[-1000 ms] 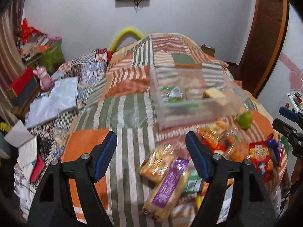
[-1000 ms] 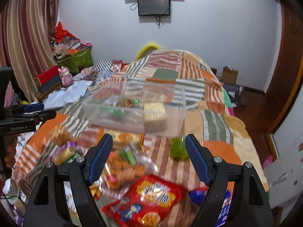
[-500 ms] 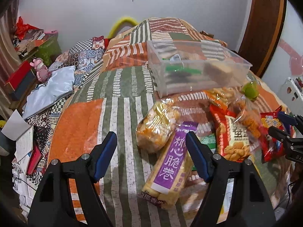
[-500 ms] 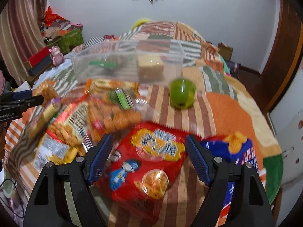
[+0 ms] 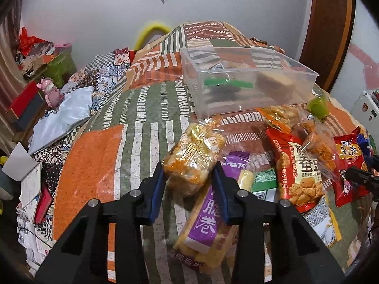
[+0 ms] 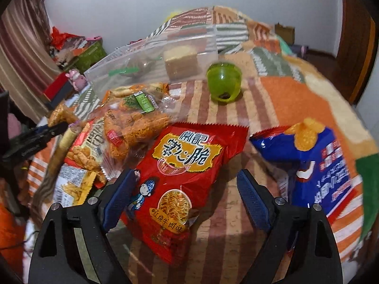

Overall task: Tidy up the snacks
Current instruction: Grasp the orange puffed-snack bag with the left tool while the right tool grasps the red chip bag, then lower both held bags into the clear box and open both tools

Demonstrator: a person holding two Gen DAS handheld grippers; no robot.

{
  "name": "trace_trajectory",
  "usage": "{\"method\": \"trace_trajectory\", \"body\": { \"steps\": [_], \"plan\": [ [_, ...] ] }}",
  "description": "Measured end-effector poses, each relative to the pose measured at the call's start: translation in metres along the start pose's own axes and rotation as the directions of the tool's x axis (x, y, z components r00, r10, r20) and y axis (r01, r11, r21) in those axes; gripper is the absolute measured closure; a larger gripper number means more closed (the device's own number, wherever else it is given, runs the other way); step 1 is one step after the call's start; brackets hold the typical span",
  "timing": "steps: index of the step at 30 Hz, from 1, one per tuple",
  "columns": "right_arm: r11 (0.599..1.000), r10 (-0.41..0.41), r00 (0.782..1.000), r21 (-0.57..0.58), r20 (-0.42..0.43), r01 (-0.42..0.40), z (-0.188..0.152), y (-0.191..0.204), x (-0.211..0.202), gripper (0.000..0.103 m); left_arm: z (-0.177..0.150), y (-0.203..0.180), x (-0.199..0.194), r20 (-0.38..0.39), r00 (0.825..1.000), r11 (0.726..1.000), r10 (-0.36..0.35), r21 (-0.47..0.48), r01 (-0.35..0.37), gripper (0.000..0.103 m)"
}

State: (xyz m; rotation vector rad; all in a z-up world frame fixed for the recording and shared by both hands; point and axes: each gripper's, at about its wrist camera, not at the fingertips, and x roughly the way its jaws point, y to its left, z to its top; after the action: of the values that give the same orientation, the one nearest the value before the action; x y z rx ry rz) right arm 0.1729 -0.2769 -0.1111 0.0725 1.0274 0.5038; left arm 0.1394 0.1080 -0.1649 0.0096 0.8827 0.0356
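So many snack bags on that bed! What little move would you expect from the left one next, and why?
Probably a lift toward the clear bin. The left hand-held gripper has its fingers closed against both sides of the yellow-orange snack bag, which lies on the purple pack, so it looks gripped. The bin, just beyond, already holds a few items.

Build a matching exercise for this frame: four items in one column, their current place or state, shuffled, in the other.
Items:
1. left gripper
2. right gripper
3. round green plastic container
4. clear plastic storage bin

States:
A. standing on the striped quilt beside the bin
B. open, straddling the red noodle-snack bag
C. holding a tan wrapped cake block
D. closed on the clear bag of orange puffed snacks

Pairs: 1-D, 2-B, 3-A, 4-C
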Motion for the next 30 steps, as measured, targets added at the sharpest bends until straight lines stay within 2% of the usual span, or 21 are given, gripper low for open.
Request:
{"method": "trace_trajectory", "body": {
  "steps": [2, 4, 5, 9, 16, 30],
  "plan": [
    [1.0, 0.005, 1.0, -0.014, 0.01, -0.005, -0.002, 0.003, -0.001, 0.021, -0.001, 0.0, -0.001, 0.002, 1.0, 1.0, -0.002, 0.003, 0.002, 0.065],
    [0.999, 0.032, 0.999, -0.029, 0.011, -0.032, -0.002, 0.008, -0.003, 0.037, -0.002, 0.0, -0.002, 0.006, 1.0, 1.0, 0.002, 0.003, -0.002, 0.065],
    [0.999, 0.032, 0.999, -0.03, 0.013, -0.032, -0.002, 0.011, -0.002, 0.037, -0.002, 0.0, -0.003, 0.007, 1.0, 1.0, 0.004, 0.0, -0.004, 0.065],
    [0.999, 0.032, 0.999, -0.018, 0.035, -0.032, -0.001, 0.009, -0.005, 0.053, -0.003, 0.003, -0.01, 0.022, 1.0, 1.0, 0.012, -0.009, -0.012, 0.066],
    [0.999, 0.043, 0.995, -0.017, 0.092, -0.041, 0.005, 0.007, -0.02, 0.072, 0.0, 0.009, -0.026, 0.059, 0.998, 0.999, 0.016, -0.032, -0.014, 0.067],
    [0.998, 0.009, 0.981, -0.063, 0.195, 0.003, 0.022, 0.008, -0.044, 0.08, 0.017, -0.006, -0.055, 0.14, 0.99, 1.0, -0.023, -0.018, 0.025, 0.069]
  ]
}}
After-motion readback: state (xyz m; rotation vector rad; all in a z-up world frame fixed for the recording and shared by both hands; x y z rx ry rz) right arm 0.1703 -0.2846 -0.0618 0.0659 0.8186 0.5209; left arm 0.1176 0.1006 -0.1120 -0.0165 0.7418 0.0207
